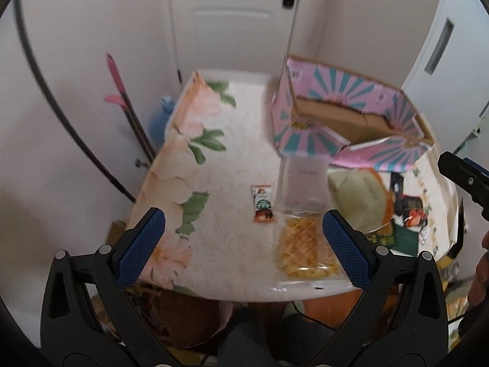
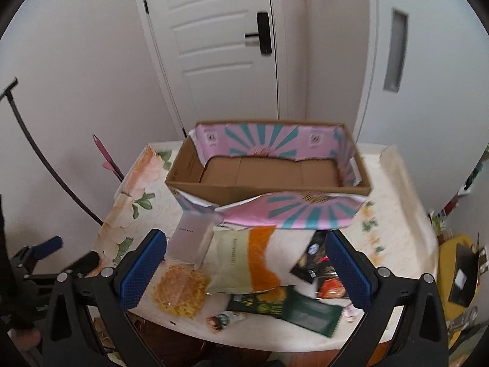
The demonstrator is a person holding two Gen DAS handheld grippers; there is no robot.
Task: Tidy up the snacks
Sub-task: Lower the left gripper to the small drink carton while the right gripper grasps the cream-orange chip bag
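An open cardboard box (image 2: 269, 172) with pink and teal flaps stands at the back of the floral table (image 1: 214, 244); it also shows in the left wrist view (image 1: 345, 116). In front of it lie snack packs: a clear bag of yellow crisps (image 2: 180, 290) (image 1: 305, 244), a pale green and orange bag (image 2: 241, 263) (image 1: 357, 202), a dark green pack (image 2: 308, 312), a black pack (image 2: 314, 260) and a small bar (image 1: 262, 208). My left gripper (image 1: 244, 244) is open and empty above the near table edge. My right gripper (image 2: 247, 269) is open and empty above the packs.
A white door (image 2: 220, 46) and walls stand behind the table. A pink-handled tool (image 1: 122, 104) and a blue bag (image 1: 160, 119) lean at the left wall. A yellow container (image 2: 458, 272) stands to the right of the table.
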